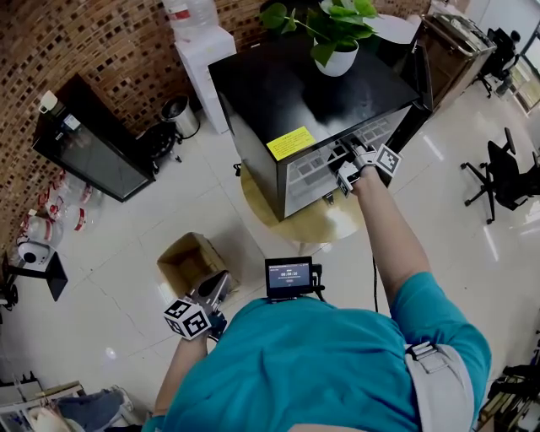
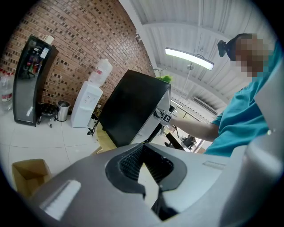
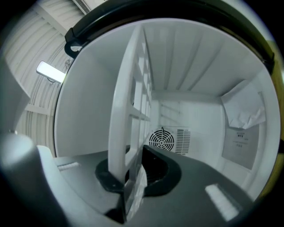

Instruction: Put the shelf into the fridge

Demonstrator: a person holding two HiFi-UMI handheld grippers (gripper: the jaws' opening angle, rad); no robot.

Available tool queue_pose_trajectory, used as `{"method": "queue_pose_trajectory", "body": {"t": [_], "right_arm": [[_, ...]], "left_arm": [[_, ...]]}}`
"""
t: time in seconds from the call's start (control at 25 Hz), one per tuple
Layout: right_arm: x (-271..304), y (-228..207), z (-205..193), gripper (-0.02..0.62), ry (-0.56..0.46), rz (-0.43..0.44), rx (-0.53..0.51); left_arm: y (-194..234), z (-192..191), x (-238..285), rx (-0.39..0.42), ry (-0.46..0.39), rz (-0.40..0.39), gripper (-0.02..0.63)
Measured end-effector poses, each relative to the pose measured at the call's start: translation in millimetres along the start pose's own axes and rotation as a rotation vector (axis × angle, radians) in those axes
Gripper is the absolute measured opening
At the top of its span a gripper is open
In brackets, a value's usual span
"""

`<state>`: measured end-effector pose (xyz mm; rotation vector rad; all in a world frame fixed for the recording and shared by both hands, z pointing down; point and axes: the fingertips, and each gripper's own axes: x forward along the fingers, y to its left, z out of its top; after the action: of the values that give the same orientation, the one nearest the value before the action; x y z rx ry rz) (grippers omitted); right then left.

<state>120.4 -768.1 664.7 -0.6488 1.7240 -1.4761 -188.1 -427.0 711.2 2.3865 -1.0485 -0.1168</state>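
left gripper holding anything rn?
No, the left gripper is down by the person's side, away from the fridge, with nothing between its jaws.

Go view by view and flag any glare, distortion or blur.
Head view: bright glare streaks on the glossy floor, and the fridge top dimly mirrors the plant. Left gripper view: fisheye curve, dark corners, ceiling lamp blown out. Right gripper view: fisheye bows the shelf, soft nearest the lens.
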Motion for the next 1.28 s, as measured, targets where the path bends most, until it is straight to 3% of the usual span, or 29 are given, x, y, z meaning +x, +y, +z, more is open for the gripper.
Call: {"method": "queue_pose_trajectory", "body": {"t": [1.28], "right_arm": [[41.3, -17.4, 12.1, 0.028, -0.009, 0.008, -0.008]], "left_arm": [[31.3, -6.9, -8.8, -0.028, -0.031, 0.054, 0.002]]}}
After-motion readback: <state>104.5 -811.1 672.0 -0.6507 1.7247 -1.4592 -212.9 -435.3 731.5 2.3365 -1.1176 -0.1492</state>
